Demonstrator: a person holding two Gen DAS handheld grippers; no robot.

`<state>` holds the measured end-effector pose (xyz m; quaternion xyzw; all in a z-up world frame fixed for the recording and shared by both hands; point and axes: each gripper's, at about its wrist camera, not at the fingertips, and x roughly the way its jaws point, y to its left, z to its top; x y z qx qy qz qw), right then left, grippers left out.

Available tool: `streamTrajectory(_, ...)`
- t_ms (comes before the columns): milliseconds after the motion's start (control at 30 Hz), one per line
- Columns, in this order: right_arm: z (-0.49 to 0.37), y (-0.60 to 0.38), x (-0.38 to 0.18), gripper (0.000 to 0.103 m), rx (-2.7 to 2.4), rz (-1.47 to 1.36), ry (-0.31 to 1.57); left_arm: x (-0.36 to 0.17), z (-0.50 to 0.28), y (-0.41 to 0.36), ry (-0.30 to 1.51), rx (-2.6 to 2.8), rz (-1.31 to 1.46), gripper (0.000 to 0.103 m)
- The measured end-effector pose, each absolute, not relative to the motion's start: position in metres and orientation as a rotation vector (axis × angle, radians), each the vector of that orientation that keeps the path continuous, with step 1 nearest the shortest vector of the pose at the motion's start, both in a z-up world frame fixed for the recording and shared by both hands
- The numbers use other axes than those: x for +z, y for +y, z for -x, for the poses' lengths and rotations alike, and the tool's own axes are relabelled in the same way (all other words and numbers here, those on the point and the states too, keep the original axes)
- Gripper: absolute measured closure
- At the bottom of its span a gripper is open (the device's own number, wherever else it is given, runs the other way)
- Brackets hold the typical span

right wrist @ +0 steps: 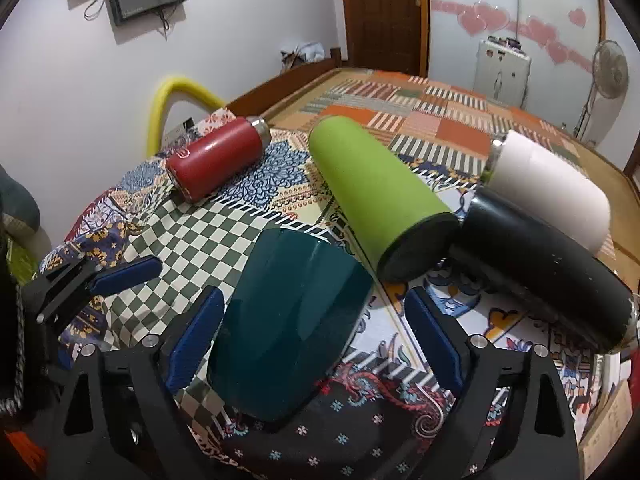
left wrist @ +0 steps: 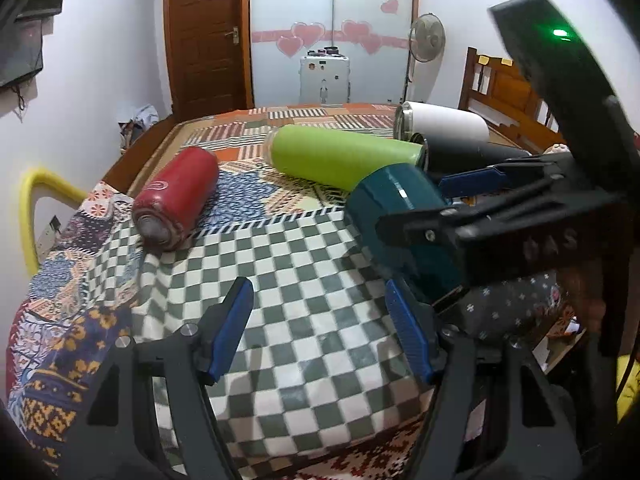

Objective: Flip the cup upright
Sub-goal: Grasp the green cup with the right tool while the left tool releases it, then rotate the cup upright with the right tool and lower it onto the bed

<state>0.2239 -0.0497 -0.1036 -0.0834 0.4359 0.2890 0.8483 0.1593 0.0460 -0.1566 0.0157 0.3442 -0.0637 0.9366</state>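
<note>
Two grippers were noted: the right gripper point(right wrist: 314, 336) straddled the toppled teal cup point(right wrist: 288, 328) on the bedspread point(right wrist: 200, 240), jaws apart, presumably positioned to grasp it, while the left gripper point(left wrist: 320, 328) hung open and empty.

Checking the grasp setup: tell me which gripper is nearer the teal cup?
Right. The right gripper straddles the teal cup, jaws open; the left gripper hovers beside it.

Soft indoor light, fisheye-warped edges

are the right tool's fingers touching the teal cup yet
Apart on one side: the right wrist view shows patterned cloth between the teal cup and one of the right tool's fingers. The other finger's contact is unclear.
</note>
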Motion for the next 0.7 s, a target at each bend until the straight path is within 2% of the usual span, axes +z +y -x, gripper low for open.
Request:
streamTrajectory(133,-0.23,-0.041,-0.112,0.02,0.623,0.186,0.994,-0.156,-0.152,0.056,0.689,-0.092,-0.047,0.034)
streamTrajectory(333,-0.233,-0.026,-0.122,0.022,0.624,0.242,1.044,-0.158,-0.149,0.073,0.682,-0.061,-0.025,0.033)
streamTrajectory(400,-0.235,-0.022,-0.129,0.032,0.64,0.247,1.091,-0.158,-0.148,0.076,0.682,-0.055,-0.014,0.033)
streamTrajectory(700,-0.219,-0.035,-0.124,0.033,0.654,0.256,1.031,-0.151,-0.149,0.078,0.661,-0.033,0.0,0.033)
